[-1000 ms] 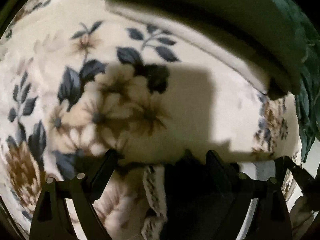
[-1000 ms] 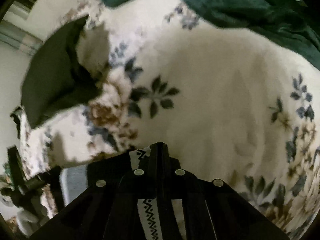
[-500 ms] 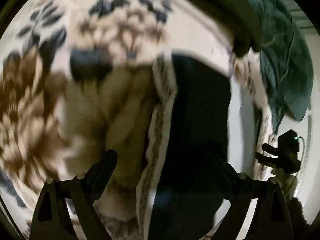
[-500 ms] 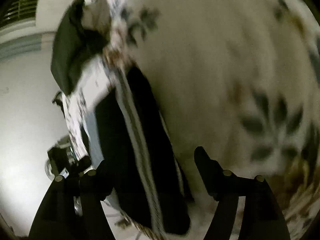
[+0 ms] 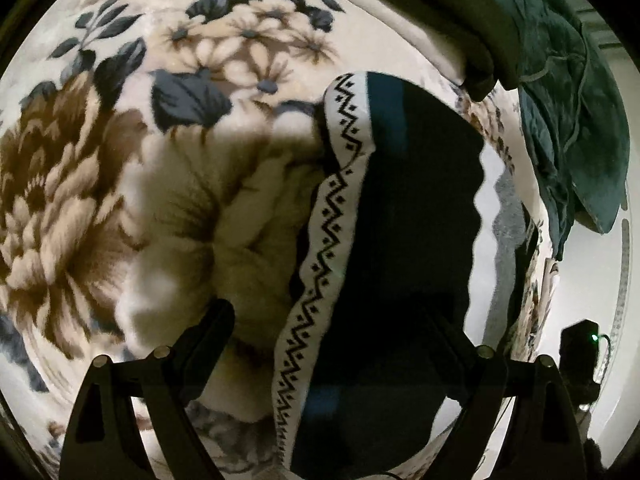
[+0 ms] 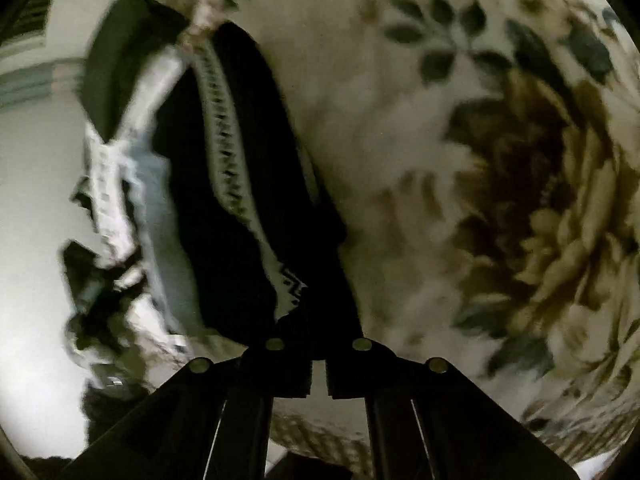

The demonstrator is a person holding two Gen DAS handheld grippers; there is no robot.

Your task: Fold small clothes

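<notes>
Right gripper (image 6: pixel 318 344) jaws, wide before, now pinch the dark garment (image 6: pixel 240 216); left gripper (image 5: pixel 336 344) jaws stay wide.

1. Small black knit garment (image 5: pixel 404 216): solid black body; white band along one edge carrying a black zigzag-and-diamond pattern.
2. Plush cream floral blanket (image 5: pixel 120 184): cream ground, large brown and tan blooms, slate-blue leaves.
3. Crumpled dark teal cloth (image 5: pixel 568 92): plain, unpatterned.
4. Flat olive-dark cushion (image 5: pixel 452 4): plain dark green over a cream underside.
5. Both grippers: matte black.
</notes>
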